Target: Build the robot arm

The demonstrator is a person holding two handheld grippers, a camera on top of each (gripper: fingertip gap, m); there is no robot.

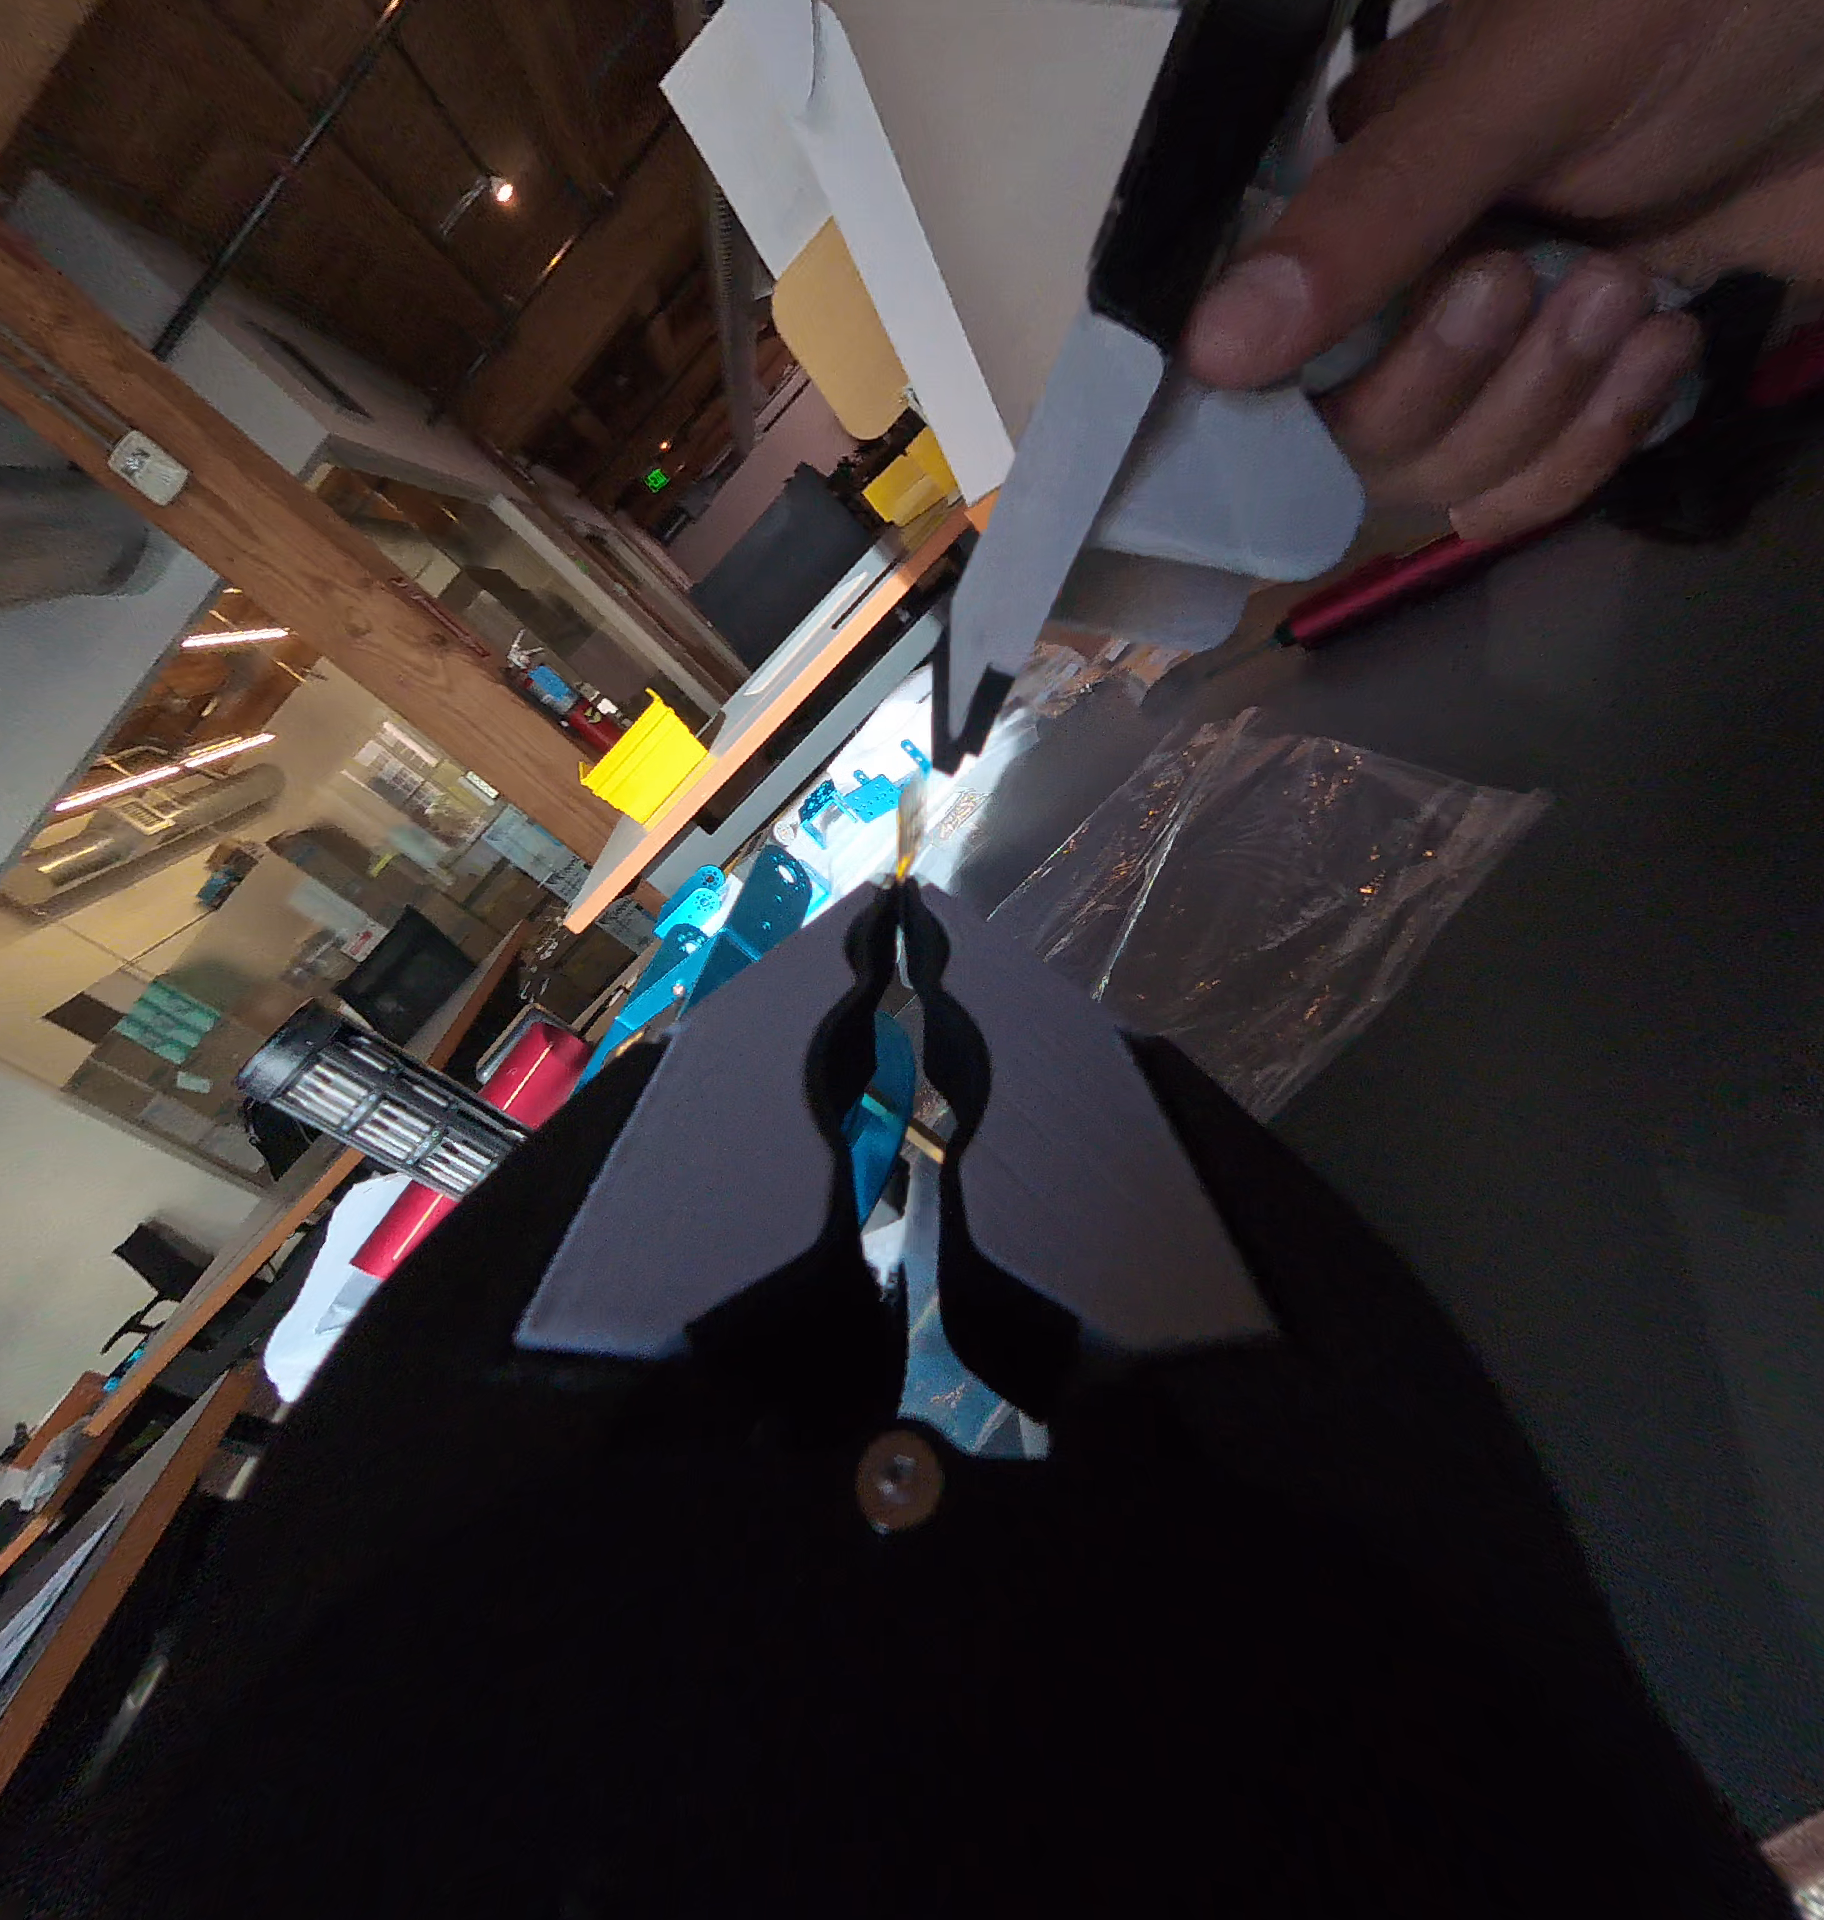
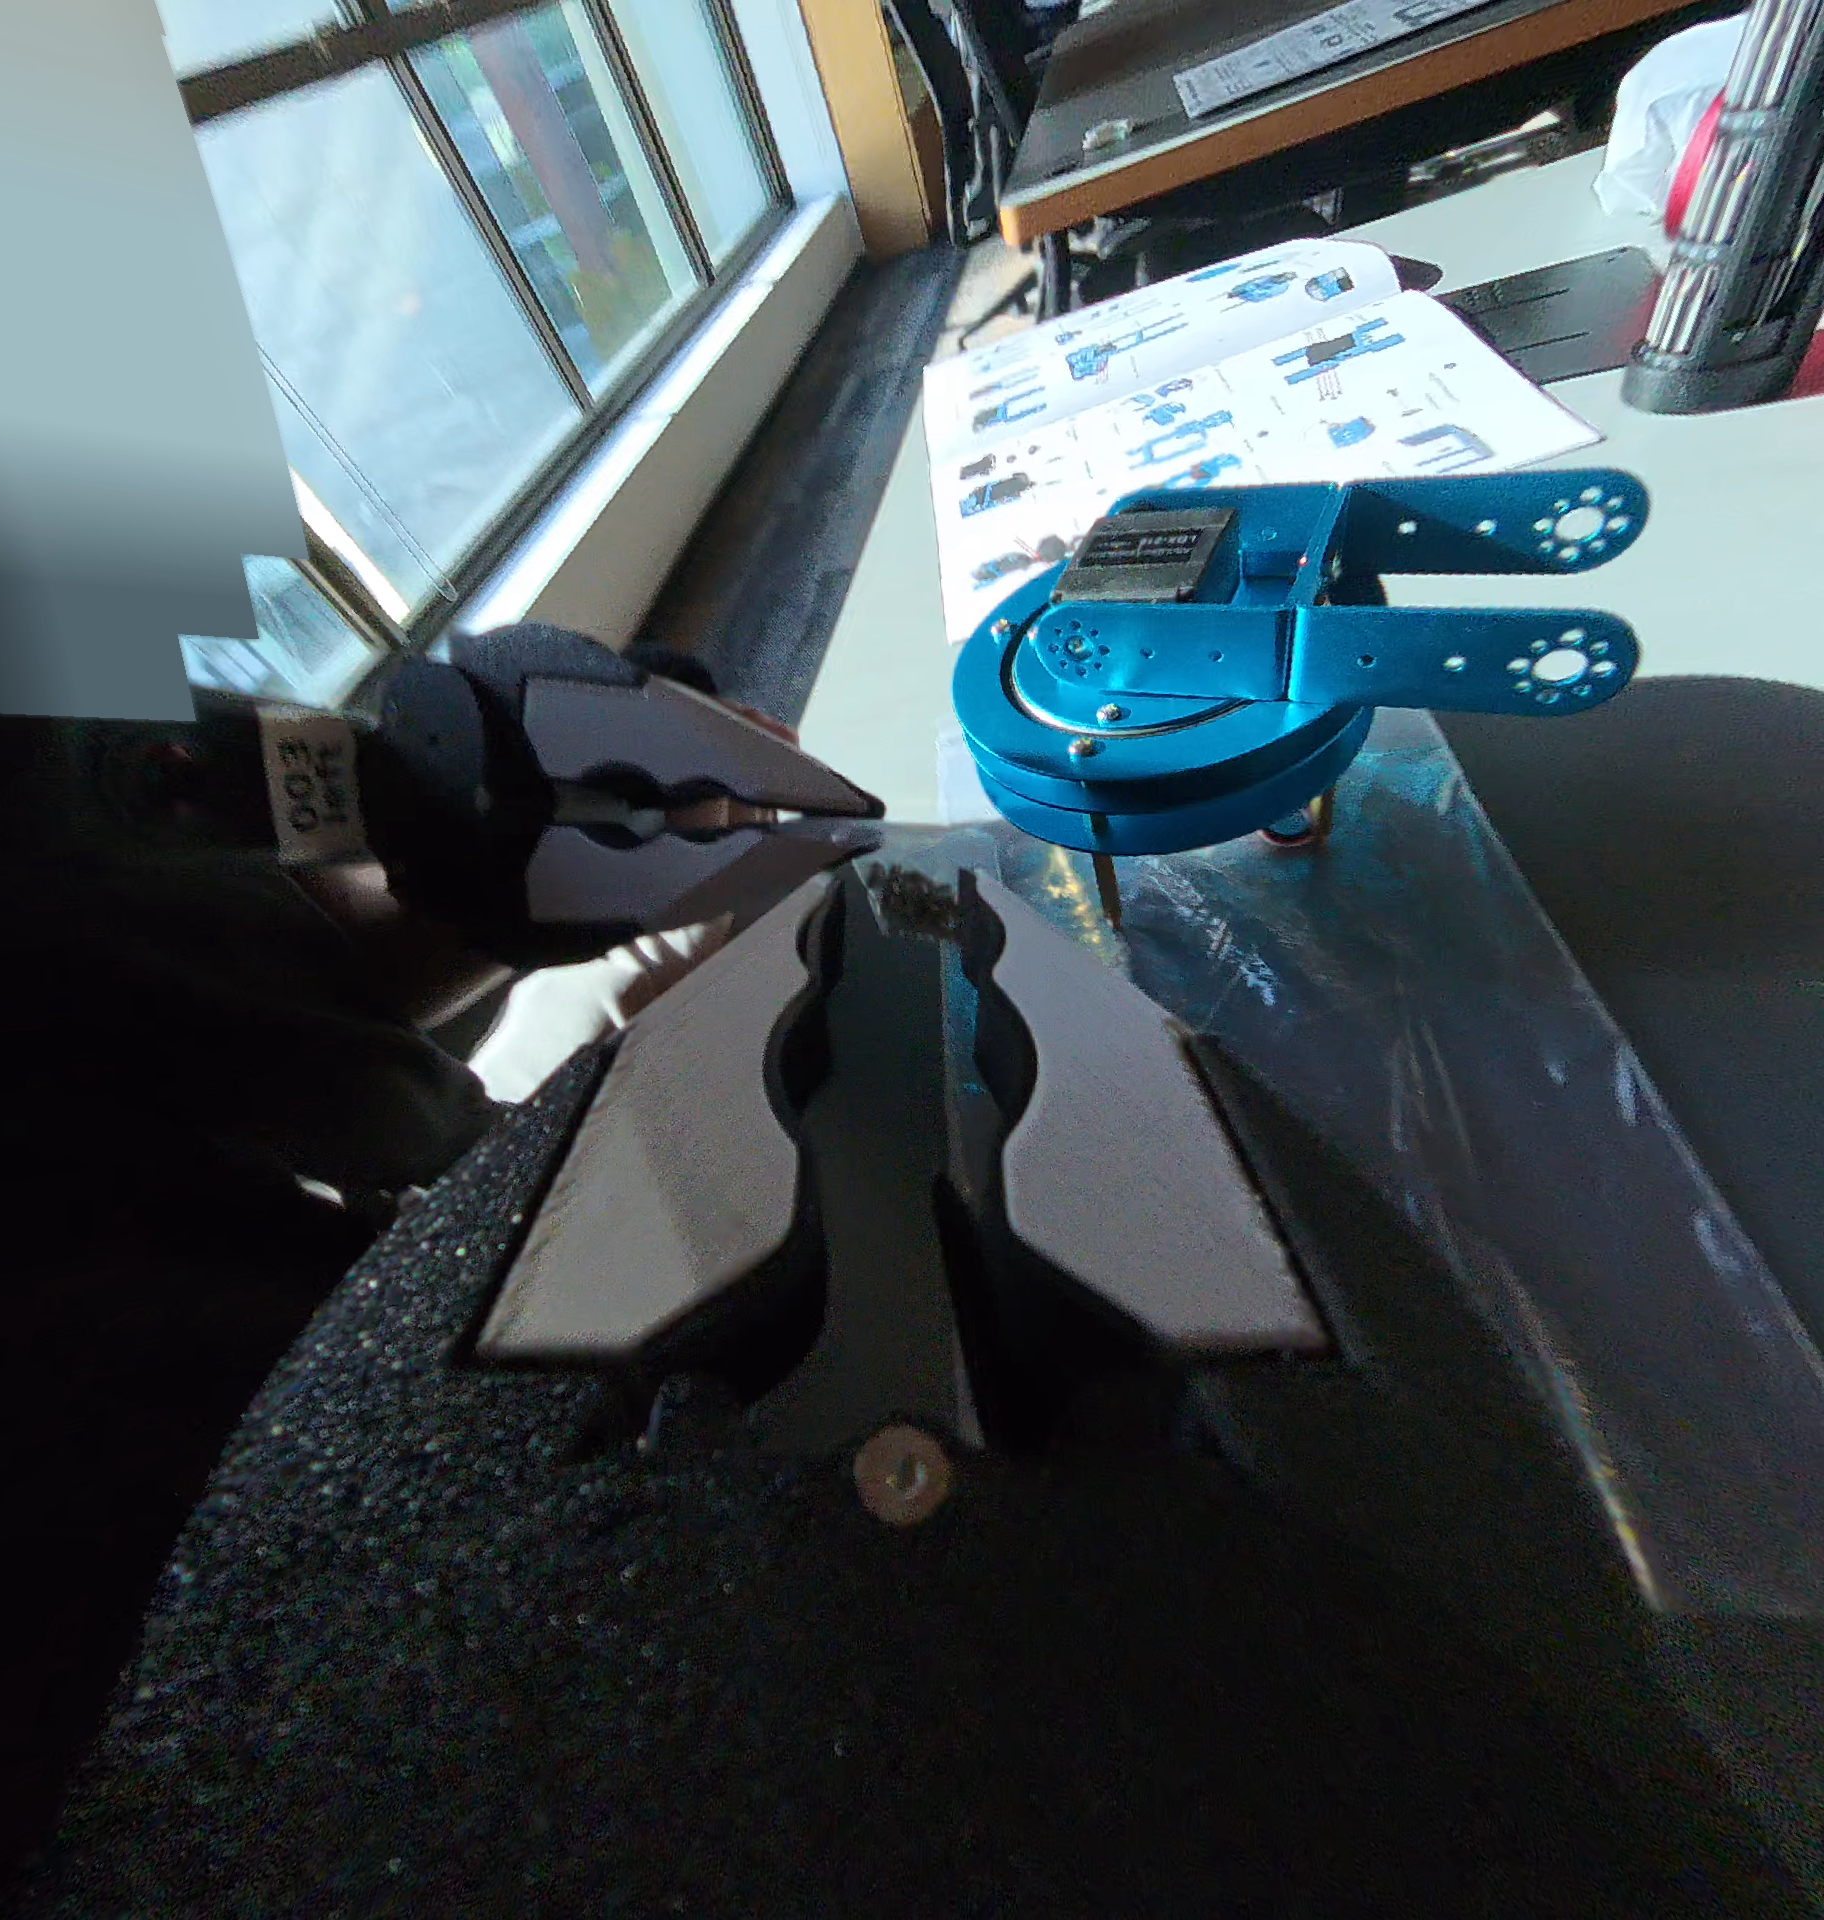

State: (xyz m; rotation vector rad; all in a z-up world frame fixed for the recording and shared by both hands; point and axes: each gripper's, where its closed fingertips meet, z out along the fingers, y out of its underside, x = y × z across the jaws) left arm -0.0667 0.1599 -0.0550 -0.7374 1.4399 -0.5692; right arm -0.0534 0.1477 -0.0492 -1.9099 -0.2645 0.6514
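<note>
My left gripper [image 1: 895,891] is shut on a small brass pin-like part [image 1: 913,831] that sticks out past its tips. It is tilted above a clear plastic bag [image 1: 1272,894] on the dark mat. My right gripper [image 2: 913,896] is open, with its tips on either side of a small heap of dark screws [image 2: 913,902] on the bag [image 2: 1355,997]. The left gripper [image 2: 861,821] shows there just left of those tips. A blue metal servo assembly [image 2: 1251,665] on brass standoffs stands just beyond. In the left wrist view a hand holds the right gripper [image 1: 965,727], close above the brass part.
An open instruction booklet [image 2: 1199,416] lies behind the assembly. A black screwdriver bit holder [image 2: 1760,208] stands at the far right and also shows in the left wrist view [image 1: 388,1112]. A red screwdriver [image 1: 1407,582] lies on the mat. Loose blue brackets [image 1: 856,805] and a yellow bin [image 1: 643,769] sit farther off. Only a small space, under 4 cm, lies between the two pairs of fingers.
</note>
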